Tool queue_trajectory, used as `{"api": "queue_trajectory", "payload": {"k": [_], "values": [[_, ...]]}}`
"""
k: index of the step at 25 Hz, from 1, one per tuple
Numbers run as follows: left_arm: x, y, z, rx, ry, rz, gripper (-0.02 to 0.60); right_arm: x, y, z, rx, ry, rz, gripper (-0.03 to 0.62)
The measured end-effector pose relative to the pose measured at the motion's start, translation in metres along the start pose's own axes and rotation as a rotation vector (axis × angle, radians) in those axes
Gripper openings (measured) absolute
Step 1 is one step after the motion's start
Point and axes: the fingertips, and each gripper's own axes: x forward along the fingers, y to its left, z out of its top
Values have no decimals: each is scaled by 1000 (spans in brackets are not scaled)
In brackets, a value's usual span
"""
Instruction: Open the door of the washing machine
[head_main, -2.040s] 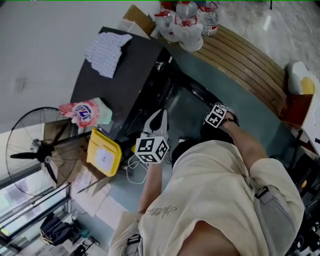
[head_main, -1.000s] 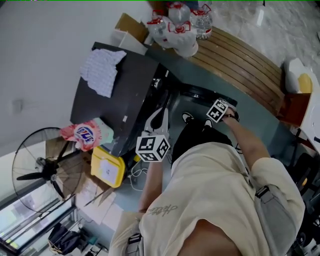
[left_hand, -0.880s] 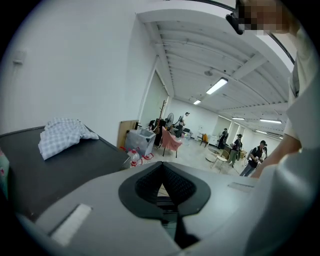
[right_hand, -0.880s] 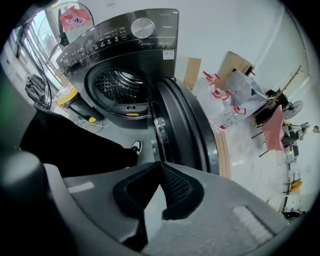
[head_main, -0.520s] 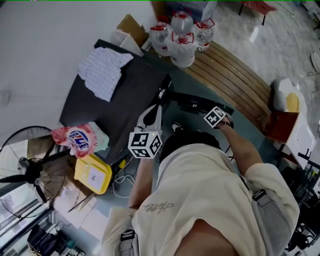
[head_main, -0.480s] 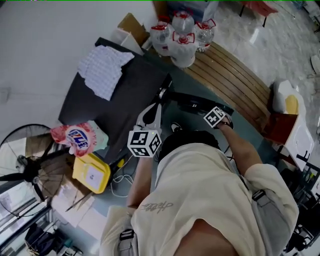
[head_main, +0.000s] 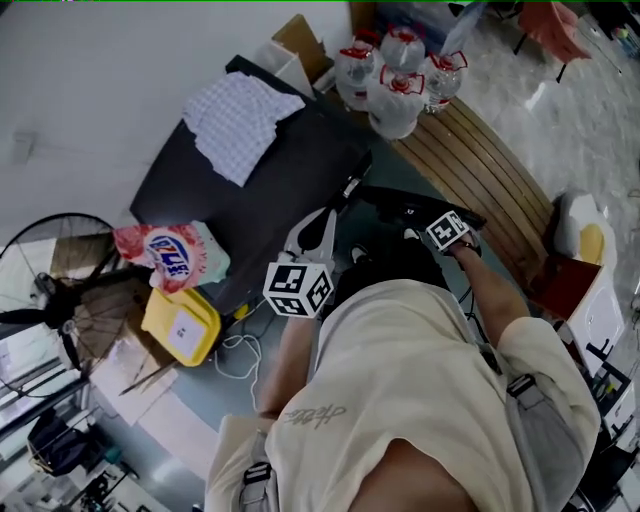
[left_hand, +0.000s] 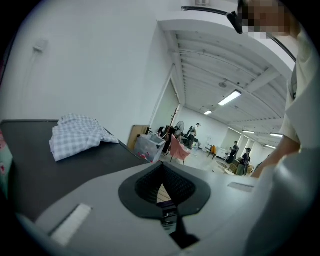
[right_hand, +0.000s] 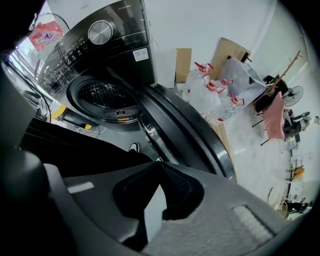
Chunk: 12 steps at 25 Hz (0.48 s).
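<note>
The dark washing machine (head_main: 255, 175) stands against the wall, and a checked cloth (head_main: 245, 110) lies on its top. Its round door (right_hand: 187, 132) is swung open, so the drum opening (right_hand: 105, 100) shows. My left gripper (head_main: 320, 222) is shut and empty. It hovers at the machine's front top edge and looks across the lid (left_hand: 55, 172) at the cloth (left_hand: 77, 140). My right gripper (right_hand: 160, 167) is shut on nothing and points down beside the open door's outer edge. In the head view only its marker cube (head_main: 447, 230) shows.
Several large water bottles (head_main: 400, 75) stand at the end of a curved wooden bench (head_main: 490, 170) behind the door. On the machine's other side are a detergent bag (head_main: 170, 255), a yellow box (head_main: 180, 325), a cable on the floor and a fan (head_main: 50, 300).
Both grippers have drifted a little sideways in front of the machine, and the head view has shifted with them. The jaws stay shut and the door stays open.
</note>
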Motion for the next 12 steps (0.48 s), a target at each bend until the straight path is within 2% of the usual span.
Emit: {"api": "queue_trajectory", "payload": {"k": [5, 8, 12], "values": [[-7, 5, 8, 15, -5, 102, 18, 5, -12, 12, -48, -4, 19, 2], [-5, 5, 13, 5, -9, 155, 18, 13, -17, 30, -76, -51, 61, 2], [6, 0, 16, -13, -15, 209, 18, 18, -32, 44, -110, -61, 87, 2]]}}
